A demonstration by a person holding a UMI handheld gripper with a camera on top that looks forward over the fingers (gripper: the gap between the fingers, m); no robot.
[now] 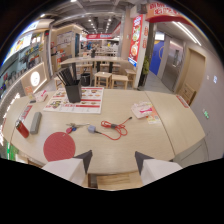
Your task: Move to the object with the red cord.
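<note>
A small grey object (92, 129) with a coiled red cord (114, 128) lies on the light wooden table (165, 125), beyond my fingers and slightly to their left. The cord runs right from it in loops and ends in a dark plug toward the table's middle. My gripper (113, 158) is open, its two dark fingertips (85, 159) standing apart above the table's near edge, with nothing between them.
A red round mat (59, 146) lies just ahead of the left finger. A black holder of chopsticks (73, 91) stands on a menu sheet (75, 100). A grey case (35, 122) and red item (22, 129) lie left; leaflets (145, 110) lie right. Stools and tables stand behind.
</note>
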